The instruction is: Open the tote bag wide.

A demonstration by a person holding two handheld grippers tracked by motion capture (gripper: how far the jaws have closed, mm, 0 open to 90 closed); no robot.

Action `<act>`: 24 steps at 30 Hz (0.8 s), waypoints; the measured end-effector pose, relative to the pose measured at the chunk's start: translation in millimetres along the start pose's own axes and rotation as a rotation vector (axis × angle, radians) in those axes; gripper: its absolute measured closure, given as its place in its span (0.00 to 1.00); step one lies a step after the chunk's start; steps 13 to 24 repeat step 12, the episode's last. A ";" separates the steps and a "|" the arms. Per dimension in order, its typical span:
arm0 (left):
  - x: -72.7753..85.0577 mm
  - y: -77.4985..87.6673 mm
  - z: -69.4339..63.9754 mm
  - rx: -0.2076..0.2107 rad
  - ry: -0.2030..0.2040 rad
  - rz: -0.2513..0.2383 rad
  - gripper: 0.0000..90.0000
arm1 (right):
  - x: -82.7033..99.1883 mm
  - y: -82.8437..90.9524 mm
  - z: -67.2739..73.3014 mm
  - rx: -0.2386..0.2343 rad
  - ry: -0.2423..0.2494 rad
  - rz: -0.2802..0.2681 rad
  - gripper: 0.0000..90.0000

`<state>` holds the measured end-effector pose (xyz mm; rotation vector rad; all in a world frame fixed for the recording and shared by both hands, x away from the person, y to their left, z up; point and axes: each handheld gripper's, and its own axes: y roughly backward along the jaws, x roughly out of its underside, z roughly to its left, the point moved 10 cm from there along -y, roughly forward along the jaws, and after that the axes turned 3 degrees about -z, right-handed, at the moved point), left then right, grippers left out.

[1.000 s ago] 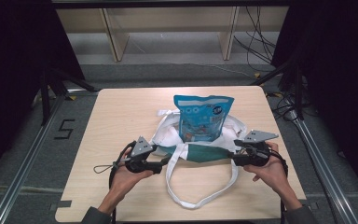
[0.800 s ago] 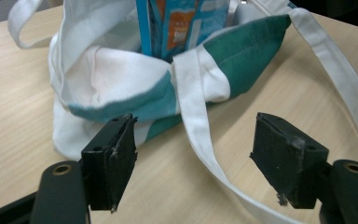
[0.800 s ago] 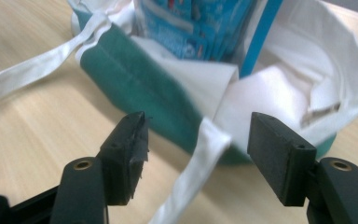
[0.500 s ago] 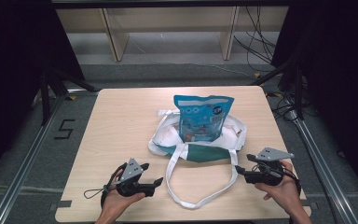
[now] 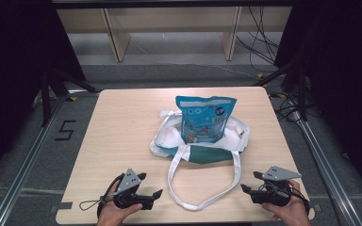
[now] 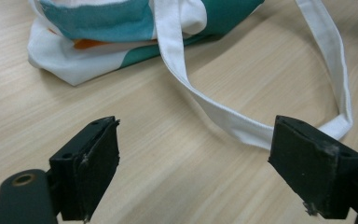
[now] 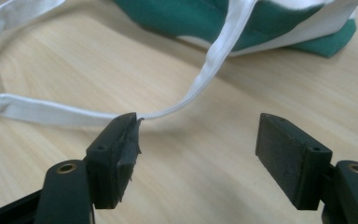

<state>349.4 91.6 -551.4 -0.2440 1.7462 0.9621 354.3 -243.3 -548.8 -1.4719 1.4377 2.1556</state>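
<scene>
While both hands sit at the near desk edge, the status reads as follows.

Change: since a second ago, both tools have drawn back from the bag's sides toward the person; the jaws have just been opening, with nothing between them.
Left tool (image 5: 154, 193): released, jaws wide over bare desk (image 5: 122, 122); the strap (image 6: 223, 116) lies ahead of the jaws, untouched.
Right tool (image 5: 246, 188): released, jaws wide; the strap (image 7: 200, 74) runs just past the left jaw tip, not gripped.
Bag (image 5: 202, 153): white and teal cloth tote at mid-desk, mouth open, one long strap looped toward the person between the two tools.
Pouch (image 5: 202, 117): blue packet standing upright in the bag, top well above the rim.
Meaning: by the look of it, the packing step is done and the bag has been let go; any lift by the strap is not yet begun.
Writing: pouch print too small to read; a "5" (image 5: 65, 130) is marked on the floor left of the desk.
</scene>
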 end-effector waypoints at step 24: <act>6.1 -2.8 1.0 -0.024 0.003 0.033 0.16 | 13.8 0.6 -2.3 -0.004 0.006 0.034 0.33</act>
